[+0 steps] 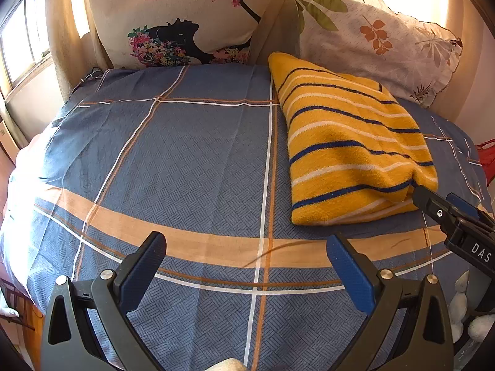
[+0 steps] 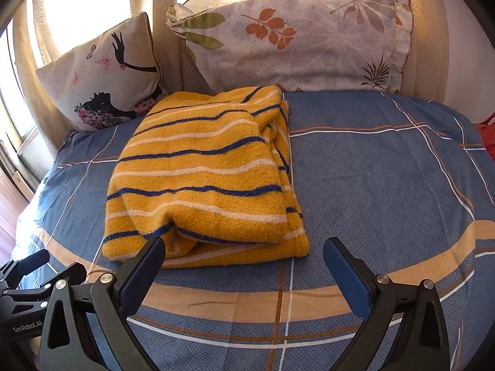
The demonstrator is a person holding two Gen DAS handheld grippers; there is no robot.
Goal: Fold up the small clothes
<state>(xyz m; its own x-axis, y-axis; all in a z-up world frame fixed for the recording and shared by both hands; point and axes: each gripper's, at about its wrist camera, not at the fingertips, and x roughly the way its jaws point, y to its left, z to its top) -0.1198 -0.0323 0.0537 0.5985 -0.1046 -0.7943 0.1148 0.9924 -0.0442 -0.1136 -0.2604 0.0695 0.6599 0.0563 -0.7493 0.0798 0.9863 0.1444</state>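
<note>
Garment: a yellow striped knit with blue and white bands, lying on the bed in a compact layered stack — by the look of it the folding is nearly or fully done.
Where it lies: toward 11 o'clock in the right wrist view, toward 2 o'clock in the left wrist view, its far end near the pillows.
Fold state: the top layer is doubled over, with a rounded fold edge at the near side and loose edges stacked along the right; a small pucker shows on the near edge, at about 7 o'clock on the stack.
Right gripper: fingers spread wide, nothing between them; it sits just in front of the stack's near edge, the left finger close to the pucker — whether it touches the cloth I cannot tell.
Left gripper: fingers wide apart, empty, over bare sheet well to the side of the garment, probably kept clear so the right one can work.
Bed sheet: blue with tan and white check lines, fairly smooth, giving a flat surface for pressing folds.
Pillows: a leaf-print pillow at 12 o'clock and a silhouette cushion at 10 o'clock in the right wrist view, both against the curtain.
Likely next: tidy the pucker, or leave it be.
</note>
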